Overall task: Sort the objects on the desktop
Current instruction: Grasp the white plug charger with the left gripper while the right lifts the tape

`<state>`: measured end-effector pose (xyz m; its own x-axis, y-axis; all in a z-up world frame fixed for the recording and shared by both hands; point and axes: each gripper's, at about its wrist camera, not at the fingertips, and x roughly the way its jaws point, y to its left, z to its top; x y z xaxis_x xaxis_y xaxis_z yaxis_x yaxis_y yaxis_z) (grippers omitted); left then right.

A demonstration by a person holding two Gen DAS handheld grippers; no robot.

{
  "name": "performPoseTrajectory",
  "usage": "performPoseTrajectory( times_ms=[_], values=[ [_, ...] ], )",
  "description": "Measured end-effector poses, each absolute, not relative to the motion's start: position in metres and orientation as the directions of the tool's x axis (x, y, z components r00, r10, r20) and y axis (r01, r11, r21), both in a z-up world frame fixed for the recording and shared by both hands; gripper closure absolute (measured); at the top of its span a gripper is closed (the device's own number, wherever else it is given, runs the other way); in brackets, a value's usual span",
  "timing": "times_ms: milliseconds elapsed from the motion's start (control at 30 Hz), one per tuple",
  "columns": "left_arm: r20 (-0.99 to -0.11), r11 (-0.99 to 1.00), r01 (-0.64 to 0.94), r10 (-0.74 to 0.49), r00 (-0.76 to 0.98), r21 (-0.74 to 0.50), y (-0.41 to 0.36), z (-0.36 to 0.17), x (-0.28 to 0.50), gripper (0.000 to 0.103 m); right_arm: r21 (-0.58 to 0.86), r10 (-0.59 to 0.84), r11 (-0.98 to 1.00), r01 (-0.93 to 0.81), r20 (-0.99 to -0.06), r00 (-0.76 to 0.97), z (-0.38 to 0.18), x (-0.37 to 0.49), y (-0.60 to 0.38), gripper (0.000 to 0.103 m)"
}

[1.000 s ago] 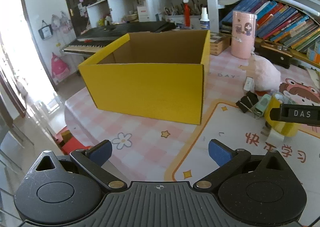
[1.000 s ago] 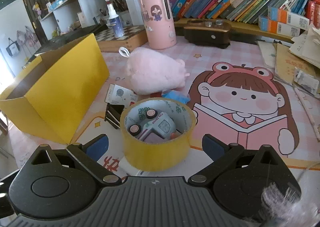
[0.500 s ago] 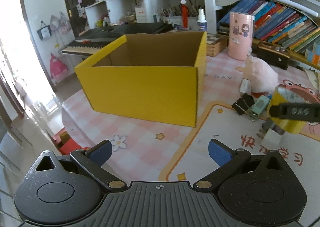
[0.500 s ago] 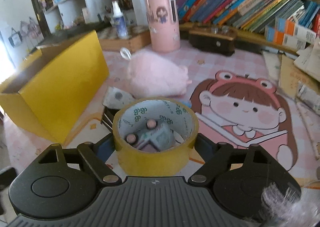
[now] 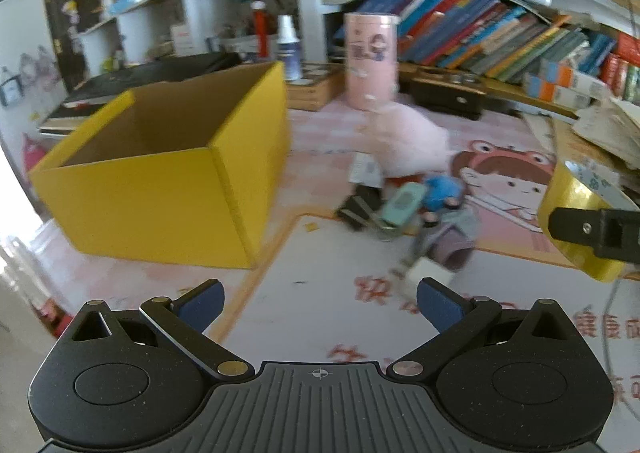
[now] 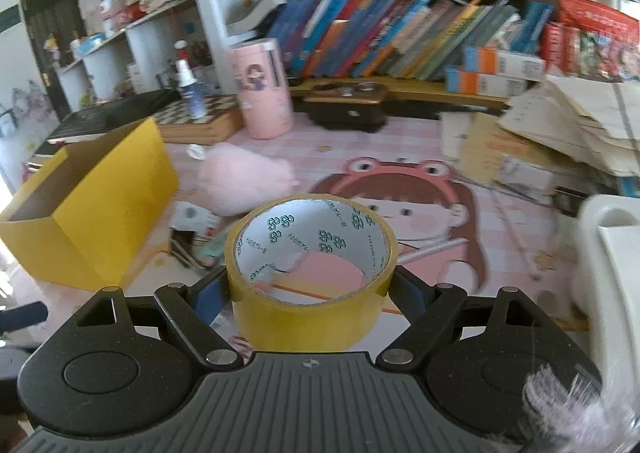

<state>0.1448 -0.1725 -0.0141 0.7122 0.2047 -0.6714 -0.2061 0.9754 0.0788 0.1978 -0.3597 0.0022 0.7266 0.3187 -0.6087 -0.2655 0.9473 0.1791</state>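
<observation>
My right gripper [image 6: 310, 293] is shut on a yellow tape roll [image 6: 308, 313], holding it up off the desk; its blue pads press the roll's two sides. In the left wrist view the same tape roll [image 5: 576, 209] hangs at the right edge with a black finger across it. My left gripper [image 5: 320, 299] stands open above the white mat with nothing between its fingers. An open yellow cardboard box [image 5: 160, 189] sits at the left, also seen as the box [image 6: 92, 221] in the right wrist view. A small pile of items [image 5: 404, 209] lies beside a pink plush [image 5: 408, 141].
A pink cylinder container [image 6: 262, 89] and a dark wooden case [image 6: 348, 109] stand at the back before a shelf of books [image 6: 400, 33]. Stacked papers [image 6: 576, 125] fill the right side. A white object [image 6: 612, 253] sits close at the right edge.
My right gripper closed on the tape roll and lifted it off the small toy it ringed. The left gripper swung right, so the box now sits further left in its view.
</observation>
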Motion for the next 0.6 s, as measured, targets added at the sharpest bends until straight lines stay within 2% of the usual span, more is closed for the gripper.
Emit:
performPoseTrajectory(
  times_ms=[233, 267, 367, 400, 467, 600],
  values=[
    [-0.702, 0.992, -0.11, 0.121, 0.702, 0.061, -0.197, -0.024, 0.166, 0.002, 0.142, 0.254, 0.967, -0.212, -0.61, 0.751, 0.001, 0.185, -0.386, 0.02],
    [-0.707, 0.994, -0.098, 0.11, 0.699, 0.057, -0.198, -0.025, 0.167, 0.004, 0.142, 0.25, 0.968, -0.207, -0.613, 0.749, 0.001, 0.183, -0.388, 0.02],
    [-0.726, 0.996, -0.063, 0.089, 0.682, 0.063, -0.206, -0.03, 0.177, 0.02, 0.136, 0.239, 0.971, -0.198, -0.619, 0.748, 0.0, 0.181, -0.392, 0.02],
    [-0.732, 0.996, -0.051, 0.084, 0.676, 0.067, -0.209, -0.032, 0.181, 0.029, 0.134, 0.235, 0.972, -0.194, -0.62, 0.748, 0.0, 0.181, -0.393, 0.02],
    [-0.743, 0.997, -0.034, 0.074, 0.665, 0.069, -0.213, -0.036, 0.186, 0.036, 0.13, 0.228, 0.973, -0.188, -0.621, 0.75, 0.0, 0.183, -0.395, 0.02],
    [-0.761, 0.998, -0.025, 0.055, 0.647, 0.051, -0.217, -0.042, 0.196, 0.039, 0.132, 0.217, 0.976, -0.172, -0.626, 0.749, -0.002, 0.188, -0.399, 0.02]
  ],
)
